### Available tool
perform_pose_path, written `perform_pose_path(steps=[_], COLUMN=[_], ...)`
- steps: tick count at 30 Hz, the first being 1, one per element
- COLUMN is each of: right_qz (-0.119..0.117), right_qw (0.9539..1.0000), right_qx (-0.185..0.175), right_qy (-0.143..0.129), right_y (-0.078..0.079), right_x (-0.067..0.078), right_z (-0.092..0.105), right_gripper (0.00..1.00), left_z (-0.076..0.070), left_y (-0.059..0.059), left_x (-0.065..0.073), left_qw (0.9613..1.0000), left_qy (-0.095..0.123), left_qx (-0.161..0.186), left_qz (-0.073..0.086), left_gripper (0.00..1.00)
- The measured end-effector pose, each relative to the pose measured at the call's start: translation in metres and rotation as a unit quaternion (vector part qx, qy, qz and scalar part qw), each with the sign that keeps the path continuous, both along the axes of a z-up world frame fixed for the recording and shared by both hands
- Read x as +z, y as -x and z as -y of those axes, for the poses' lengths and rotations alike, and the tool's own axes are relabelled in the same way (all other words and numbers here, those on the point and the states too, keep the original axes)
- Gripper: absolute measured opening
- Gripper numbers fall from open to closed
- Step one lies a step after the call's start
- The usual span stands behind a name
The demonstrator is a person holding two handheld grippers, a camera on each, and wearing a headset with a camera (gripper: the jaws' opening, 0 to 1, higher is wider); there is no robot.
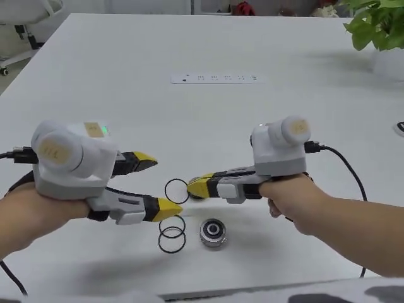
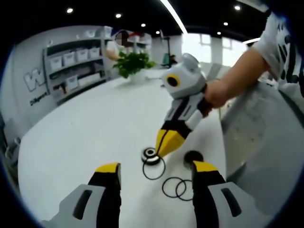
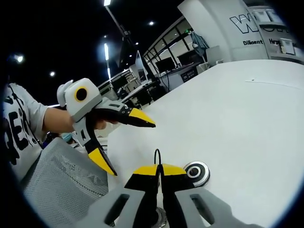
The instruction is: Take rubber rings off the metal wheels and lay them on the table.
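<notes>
In the head view, we are holding the left gripper (image 1: 158,184) over the white table (image 1: 252,126), its fingers spread wide and gripping nothing. The right gripper (image 1: 194,187) is facing it with fingers pressed together on a rubber ring (image 1: 166,189), which is sticking out past their yellow tips. Two loose rings (image 1: 172,228) are lying overlapped on the table just below, next to a metal wheel (image 1: 213,231).

In the left gripper view, our own two fingers are standing wide apart. The right gripper is pointing down beside a second wheel (image 2: 150,154), with the held ring looping out next to it.

In the right gripper view, the fingers are meeting at the tips, and the ring is rising between them as a thin loop. A wheel is lying just to their right.
</notes>
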State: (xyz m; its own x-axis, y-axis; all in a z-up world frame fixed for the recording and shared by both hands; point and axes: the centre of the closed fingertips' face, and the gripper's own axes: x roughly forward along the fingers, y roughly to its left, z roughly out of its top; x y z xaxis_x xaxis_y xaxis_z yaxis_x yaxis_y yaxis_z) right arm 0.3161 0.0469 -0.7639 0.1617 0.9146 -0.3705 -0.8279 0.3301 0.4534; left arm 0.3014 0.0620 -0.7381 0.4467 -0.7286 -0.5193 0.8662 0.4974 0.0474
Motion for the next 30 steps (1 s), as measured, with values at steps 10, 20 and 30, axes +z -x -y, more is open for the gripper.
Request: perform_pose_path(steps=[10, 20, 30], right_qz=[-0.008, -0.014, -0.023], right_qw=[0.9998, 0.9994, 0.9990], right_qx=[0.017, 0.028, 0.034], right_qy=[0.008, 0.013, 0.017], right_y=[0.011, 0.018, 0.022], right_x=[-0.007, -0.013, -0.019], right_z=[-0.006, -0.010, -0.012], right_gripper=[0.00, 0.00, 0.00], left_z=[-0.011, -0.019, -0.023], left_y=[0.006, 0.012, 0.016], left_x=[-0.004, -0.010, -0.013], left_qw=[1.0000, 0.9998, 0.9997], left_qy=[-0.003, -0.005, -0.006], left_qx=[0.006, 0.009, 0.012], left_qz=[-0.007, -0.016, -0.022], left_gripper=[0.62, 0.64, 0.64])
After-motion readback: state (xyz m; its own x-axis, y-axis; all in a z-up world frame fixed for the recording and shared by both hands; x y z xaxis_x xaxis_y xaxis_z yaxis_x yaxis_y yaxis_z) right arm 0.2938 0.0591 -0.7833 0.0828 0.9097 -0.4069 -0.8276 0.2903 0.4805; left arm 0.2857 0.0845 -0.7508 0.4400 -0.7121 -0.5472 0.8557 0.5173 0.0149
